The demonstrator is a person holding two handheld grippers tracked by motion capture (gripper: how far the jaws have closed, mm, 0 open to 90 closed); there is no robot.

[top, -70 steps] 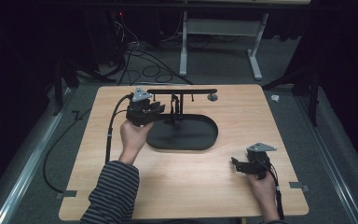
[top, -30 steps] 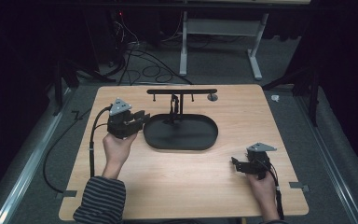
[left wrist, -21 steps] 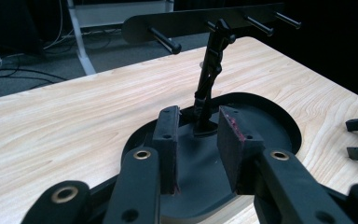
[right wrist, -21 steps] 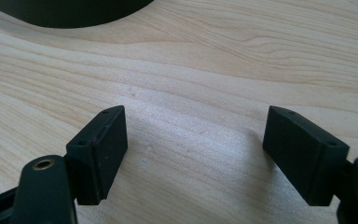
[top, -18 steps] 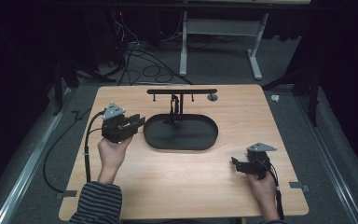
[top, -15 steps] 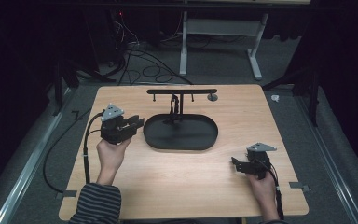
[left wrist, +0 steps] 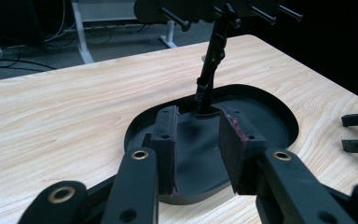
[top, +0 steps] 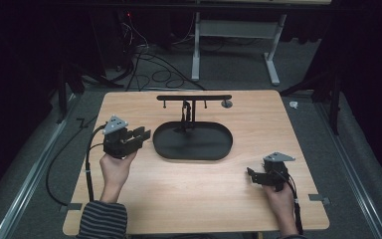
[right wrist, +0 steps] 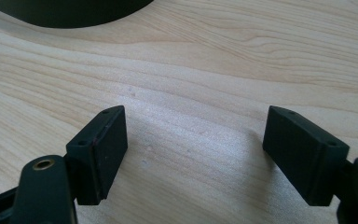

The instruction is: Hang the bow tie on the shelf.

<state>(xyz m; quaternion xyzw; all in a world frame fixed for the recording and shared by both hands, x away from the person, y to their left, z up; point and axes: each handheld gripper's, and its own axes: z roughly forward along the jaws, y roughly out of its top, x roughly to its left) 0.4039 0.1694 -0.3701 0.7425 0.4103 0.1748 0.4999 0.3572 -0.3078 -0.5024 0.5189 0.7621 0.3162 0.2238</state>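
A dark room surrounds my workspace, with cables on the grey floor and a pale wooden bench (top: 194, 194) carrying everything I care about.

My left gripper (top: 138, 135) has its jaws spread with nothing between them; in the left gripper view (left wrist: 196, 144) the two pads frame the black oval tray (left wrist: 270, 109) and the thin upright post (left wrist: 213, 60) that rises from its far side. The jaws sit just beside the tray's left end, apart from its rim as far as I can tell from the high view. The hand (top: 115, 169) holding that gripper comes up from a striped sleeve (top: 102, 221) at the near left.

My right gripper (top: 252, 175) rests low at the near right of the bench, well apart from the tray (top: 193, 142). Its jaws stand wide open over bare wood in the right gripper view (right wrist: 193, 149), holding nothing.

The stand's crossbar (top: 194, 97) with its small pegs spans the far side above the tray, and I see nothing hanging on it or lying in the tray.

My reading: no grasp is made. The stand sits untouched at mid-bench, so whatever I do with it, the closing-in and the grip itself are both left.
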